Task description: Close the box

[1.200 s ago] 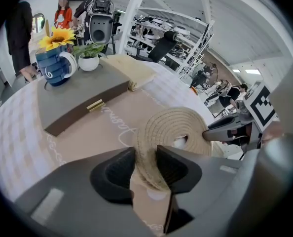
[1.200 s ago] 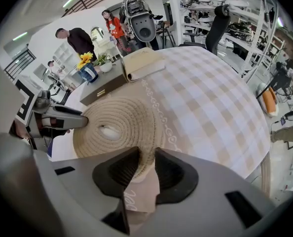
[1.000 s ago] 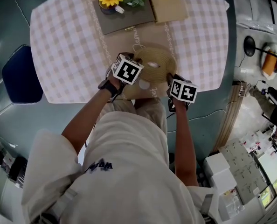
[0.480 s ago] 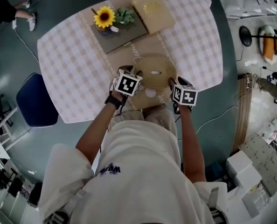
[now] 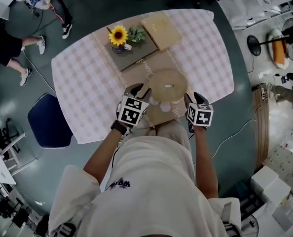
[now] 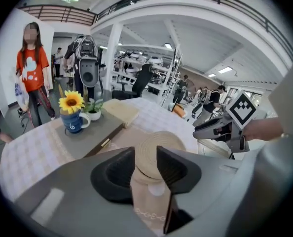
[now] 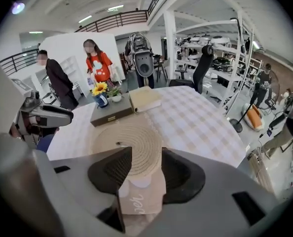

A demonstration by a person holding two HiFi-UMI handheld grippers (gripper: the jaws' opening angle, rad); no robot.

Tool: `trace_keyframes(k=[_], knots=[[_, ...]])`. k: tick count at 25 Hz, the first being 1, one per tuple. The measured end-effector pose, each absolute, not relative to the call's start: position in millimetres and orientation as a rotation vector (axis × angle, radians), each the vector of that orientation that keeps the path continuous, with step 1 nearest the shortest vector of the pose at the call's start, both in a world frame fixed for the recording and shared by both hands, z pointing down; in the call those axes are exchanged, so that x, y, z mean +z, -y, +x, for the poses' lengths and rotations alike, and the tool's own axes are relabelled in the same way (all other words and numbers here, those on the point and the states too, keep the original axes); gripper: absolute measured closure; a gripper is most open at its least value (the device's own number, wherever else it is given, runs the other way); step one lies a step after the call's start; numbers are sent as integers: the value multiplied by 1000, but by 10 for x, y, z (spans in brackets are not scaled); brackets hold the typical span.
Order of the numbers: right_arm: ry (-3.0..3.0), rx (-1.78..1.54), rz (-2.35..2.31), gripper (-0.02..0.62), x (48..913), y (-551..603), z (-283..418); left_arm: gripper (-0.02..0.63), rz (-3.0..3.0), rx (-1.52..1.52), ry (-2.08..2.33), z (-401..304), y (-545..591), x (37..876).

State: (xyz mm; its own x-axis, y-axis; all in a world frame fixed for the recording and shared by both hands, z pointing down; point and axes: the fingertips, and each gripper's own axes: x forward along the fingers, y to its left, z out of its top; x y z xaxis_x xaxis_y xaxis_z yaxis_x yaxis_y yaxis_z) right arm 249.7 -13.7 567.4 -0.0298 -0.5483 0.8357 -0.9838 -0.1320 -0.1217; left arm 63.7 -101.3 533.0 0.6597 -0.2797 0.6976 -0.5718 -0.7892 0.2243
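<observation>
Since both let go and lifted off | left gripper (image 5: 138,90): spread, jaws just narrowed slightly, empty | right gripper (image 5: 192,98): just opened wide, empty | round beige woven-rope box (image 5: 167,85): sitting between them by the checked-cloth table (image 5: 87,83) edge (looks closed imo)

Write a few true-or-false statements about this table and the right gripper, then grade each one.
1. The sunflower mug stands on the grey box. True.
2. The right gripper is clamped on the woven mat. False: its jaws have just opened and stand apart, clear of the woven mat, with nothing between them.
3. A tan book lies beside the grey box. True.
4. The grey box's lid stands open. False: it lies shut.
</observation>
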Motion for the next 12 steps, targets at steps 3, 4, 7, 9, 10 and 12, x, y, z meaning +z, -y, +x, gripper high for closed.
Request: trace_keyframes(k=[3,4,7,9,10,12], knots=[[1642,1000,1808,405,5370,107,2448,479,2550,847,691,585,1018,4995],[1654,975,1833,407,5257,91,2435,483,2581,822,700,575,1015,4881],[1688,908,1906,417,4899,16,2383,491,2669,749,721,540,1002,4521],[1710,865,1953,422,4660,-43,2329,492,2720,702,728,498,983,4284],[1721,840,1976,422,4543,-68,2298,494,2742,682,730,467,971,4173],[1742,782,2022,425,4307,-113,2223,494,2788,646,739,378,946,3977]])
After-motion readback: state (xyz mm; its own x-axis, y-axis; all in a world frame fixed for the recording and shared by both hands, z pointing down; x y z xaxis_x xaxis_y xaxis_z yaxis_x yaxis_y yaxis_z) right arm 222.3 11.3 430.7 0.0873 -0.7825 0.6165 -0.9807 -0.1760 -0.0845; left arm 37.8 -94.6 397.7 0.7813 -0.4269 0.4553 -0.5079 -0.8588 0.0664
